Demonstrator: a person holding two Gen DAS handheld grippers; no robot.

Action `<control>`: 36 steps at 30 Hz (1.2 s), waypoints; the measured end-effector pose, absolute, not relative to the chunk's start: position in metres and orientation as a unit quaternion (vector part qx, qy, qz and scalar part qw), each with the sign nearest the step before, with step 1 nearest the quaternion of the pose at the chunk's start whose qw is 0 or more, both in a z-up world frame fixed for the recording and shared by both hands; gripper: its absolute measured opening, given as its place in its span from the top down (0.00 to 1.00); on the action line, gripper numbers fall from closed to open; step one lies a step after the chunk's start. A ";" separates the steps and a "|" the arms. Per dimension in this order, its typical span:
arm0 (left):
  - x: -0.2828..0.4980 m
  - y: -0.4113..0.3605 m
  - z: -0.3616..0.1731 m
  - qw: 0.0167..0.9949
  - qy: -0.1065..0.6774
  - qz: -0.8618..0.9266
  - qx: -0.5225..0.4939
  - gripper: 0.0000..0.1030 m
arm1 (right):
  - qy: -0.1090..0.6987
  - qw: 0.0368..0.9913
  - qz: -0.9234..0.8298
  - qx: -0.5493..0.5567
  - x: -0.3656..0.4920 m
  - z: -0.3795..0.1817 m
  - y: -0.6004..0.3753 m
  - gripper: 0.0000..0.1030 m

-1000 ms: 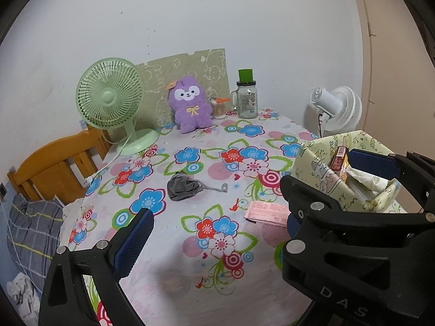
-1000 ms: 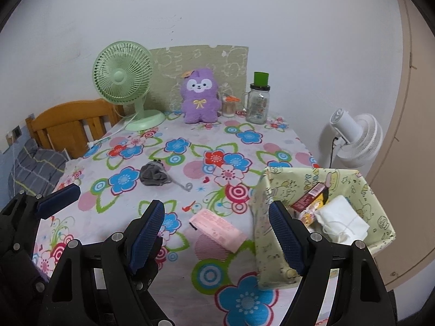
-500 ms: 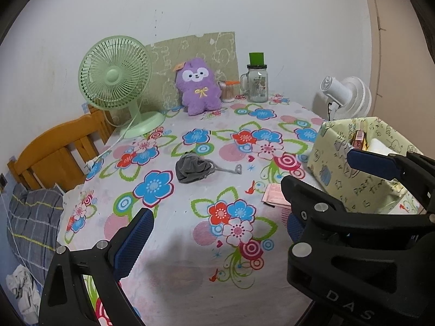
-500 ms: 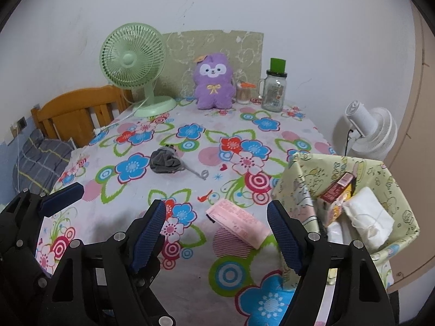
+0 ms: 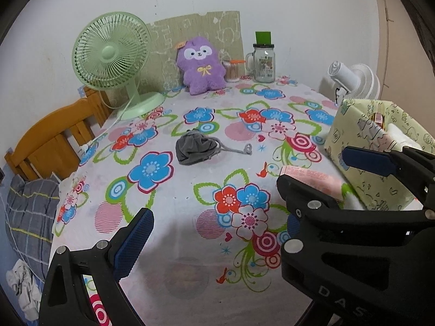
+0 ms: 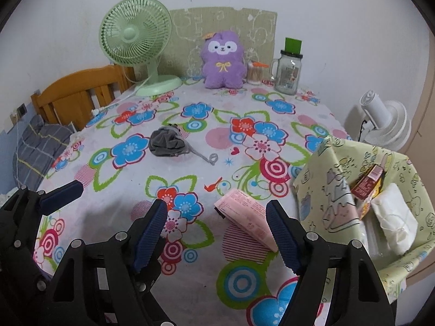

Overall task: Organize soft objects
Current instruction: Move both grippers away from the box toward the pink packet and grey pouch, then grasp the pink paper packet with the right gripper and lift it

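At the worktop's (image 6: 190, 293) far edge a green desk fan (image 6: 136, 40) stands at the left and a glass handled jar (image 6: 288, 73) with a green lid at the right. A white fan (image 6: 386, 125) stands beyond the right edge, a wooden chair (image 6: 78, 92) beyond the left.

**What is on and around the table, counted**

Two fans: one green (image 6: 137, 36), one white (image 6: 386, 123). One purple plush toy (image 6: 223, 59). One grey pouch (image 6: 165, 142). One pink packet (image 6: 246, 217). One glass jar (image 6: 288, 74). One cotton swab tub (image 6: 254, 73). One patterned box (image 6: 329, 190). One wooden chair (image 6: 78, 92).
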State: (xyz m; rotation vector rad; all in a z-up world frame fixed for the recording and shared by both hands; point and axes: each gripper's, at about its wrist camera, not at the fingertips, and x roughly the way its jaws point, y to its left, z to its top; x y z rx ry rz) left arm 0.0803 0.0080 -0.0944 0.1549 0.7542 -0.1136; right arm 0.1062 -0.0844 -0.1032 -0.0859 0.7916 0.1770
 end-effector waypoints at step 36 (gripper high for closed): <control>0.131 -0.009 -0.145 0.890 0.442 -0.085 0.068 0.03 | 0.447 0.889 0.069 -0.069 0.167 -0.160 -0.092 0.28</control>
